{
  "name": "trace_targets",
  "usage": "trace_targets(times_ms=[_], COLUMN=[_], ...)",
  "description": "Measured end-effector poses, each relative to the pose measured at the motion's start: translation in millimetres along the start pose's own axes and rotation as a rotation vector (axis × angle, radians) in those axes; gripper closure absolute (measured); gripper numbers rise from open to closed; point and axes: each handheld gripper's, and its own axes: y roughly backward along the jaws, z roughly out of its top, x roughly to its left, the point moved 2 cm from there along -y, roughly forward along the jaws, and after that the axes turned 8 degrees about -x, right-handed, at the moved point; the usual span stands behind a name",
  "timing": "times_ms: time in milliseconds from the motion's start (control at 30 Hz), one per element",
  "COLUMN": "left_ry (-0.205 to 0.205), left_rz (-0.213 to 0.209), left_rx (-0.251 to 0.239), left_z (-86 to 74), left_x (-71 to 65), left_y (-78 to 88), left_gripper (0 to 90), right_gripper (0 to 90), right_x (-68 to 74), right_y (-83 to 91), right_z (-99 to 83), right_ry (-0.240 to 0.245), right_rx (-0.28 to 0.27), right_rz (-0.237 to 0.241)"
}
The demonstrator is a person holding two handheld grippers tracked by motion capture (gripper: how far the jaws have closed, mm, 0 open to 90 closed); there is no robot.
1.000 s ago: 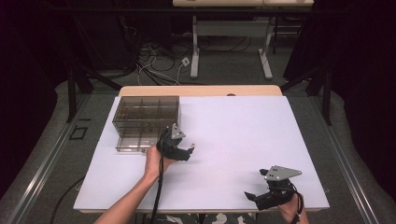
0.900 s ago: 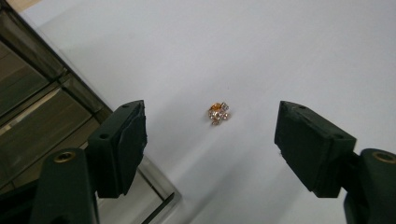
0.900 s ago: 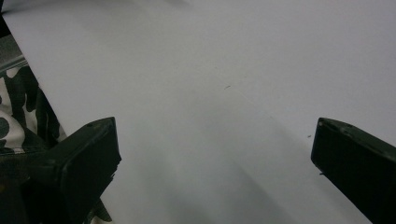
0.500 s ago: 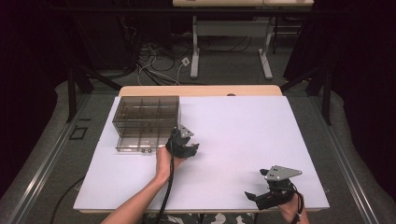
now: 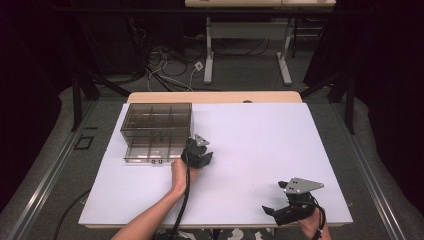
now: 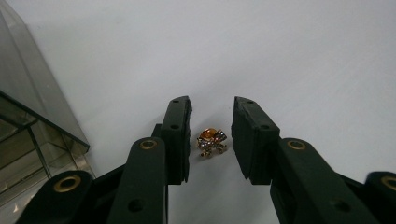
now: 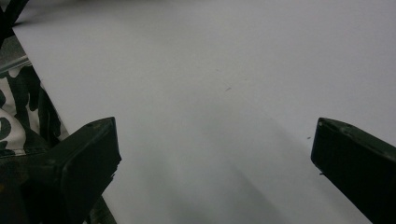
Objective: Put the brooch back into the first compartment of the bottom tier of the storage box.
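A small gold ornament with an orange stone [image 6: 211, 141] lies on the white table top [image 5: 260, 135]. My left gripper [image 6: 212, 103] points down over it, one black jaw on each side. Its jaws have just been closing, and a thin gap still shows between each pad and the ornament. In the high view the left gripper [image 5: 198, 153] sits just off the right front corner of a smoky clear drawer box [image 5: 156, 131]. My right gripper [image 5: 274, 198] rests near the table's front right edge, wide open [image 7: 210, 140] with nothing between its jaws.
The drawer box [image 6: 32, 116] stands close to the left of the left jaws. A wooden table edge [image 5: 215, 96] runs behind the white sheet. Camouflage-patterned cloth [image 7: 14, 121] shows at the table's front edge, next to the right gripper.
The left gripper has moved right and a little down, from the front of the drawer box to its right corner, and its jaws have narrowed. The right gripper has stayed put.
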Motion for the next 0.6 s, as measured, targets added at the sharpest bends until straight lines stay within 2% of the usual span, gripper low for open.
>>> trace_targets(times_ms=[233,433,600], left_ry=[0.008,0.014,0.012], left_rz=[0.007,-0.012,-0.023], left_rx=[-0.007,-0.005,-0.024], left_z=[-3.1,-6.4,-8.2], left_x=[0.7,-0.1,1.7], left_y=[-0.4,2.1,2.3], left_gripper=[69.4,73.3,74.7], right_gripper=[0.4,0.4,0.4], right_x=[0.4,0.9,0.1], right_y=[-0.4,-1.1,-0.4], right_z=[-0.1,-0.3,-0.4], right_ry=[0.0,-0.001,0.0], right_rx=[-0.004,-0.003,0.003], right_rz=[0.002,0.002,0.002])
